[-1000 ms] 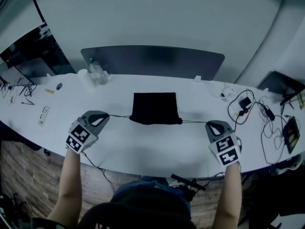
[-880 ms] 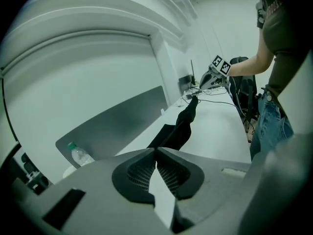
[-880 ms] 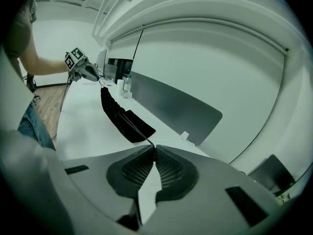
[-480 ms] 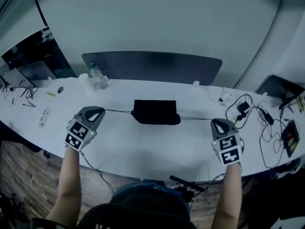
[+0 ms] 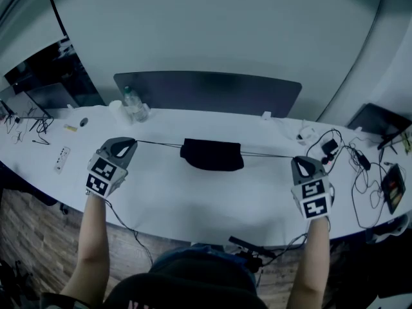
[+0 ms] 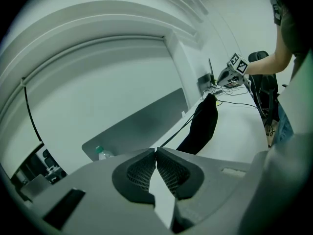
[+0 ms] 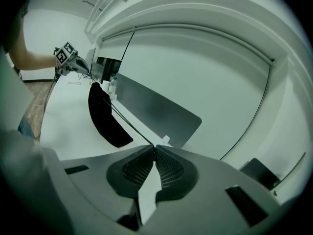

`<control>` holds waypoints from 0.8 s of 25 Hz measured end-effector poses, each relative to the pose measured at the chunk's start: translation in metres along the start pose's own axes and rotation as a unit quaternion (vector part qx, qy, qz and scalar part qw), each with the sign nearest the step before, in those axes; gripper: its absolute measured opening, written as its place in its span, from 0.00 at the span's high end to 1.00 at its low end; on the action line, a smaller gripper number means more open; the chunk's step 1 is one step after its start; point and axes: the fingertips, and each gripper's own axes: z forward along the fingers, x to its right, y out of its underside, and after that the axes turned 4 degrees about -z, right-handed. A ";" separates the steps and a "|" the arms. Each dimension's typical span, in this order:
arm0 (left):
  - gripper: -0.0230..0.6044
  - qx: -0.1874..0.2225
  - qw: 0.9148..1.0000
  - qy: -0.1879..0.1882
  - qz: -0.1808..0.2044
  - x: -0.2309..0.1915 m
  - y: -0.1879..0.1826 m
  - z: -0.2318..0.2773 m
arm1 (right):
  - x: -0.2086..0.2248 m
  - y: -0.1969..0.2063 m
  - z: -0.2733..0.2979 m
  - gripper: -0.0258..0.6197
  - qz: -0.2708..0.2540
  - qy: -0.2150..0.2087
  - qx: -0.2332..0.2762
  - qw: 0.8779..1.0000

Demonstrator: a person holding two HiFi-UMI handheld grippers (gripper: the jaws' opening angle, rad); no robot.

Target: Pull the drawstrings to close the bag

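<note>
Two grippers: well apart, the black drawstring bag (image 5: 212, 155) midway between them over the white table (image 5: 193, 201).
Left gripper (image 5: 132, 142): jaws pinched on the taut left drawstring (image 5: 158, 144).
Right gripper (image 5: 298, 159): jaws pinched on the taut right drawstring (image 5: 267, 154).
Bag mouth: gathered.

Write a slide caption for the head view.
Left tongs and right tongs pull drawstrings taut from a black bag over a white table.

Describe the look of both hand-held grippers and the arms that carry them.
Both the left hand-held gripper and the right hand-held gripper have grey, rounded shells tapering to the tips. Each carries a white cube with black square markers. The pads are dark with a mesh texture. The forearms are bare; no sleeves show.
</note>
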 end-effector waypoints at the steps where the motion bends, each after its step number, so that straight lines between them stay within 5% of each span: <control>1: 0.94 -0.001 1.000 -0.005 -0.001 -0.003 0.000 -0.001 | 0.002 -0.001 0.000 0.95 0.000 0.004 0.000 1.000; 20: 0.94 0.032 0.998 -0.057 -0.027 -0.043 -0.010 -0.016 | 0.051 -0.003 -0.024 0.95 0.015 0.095 0.002 0.995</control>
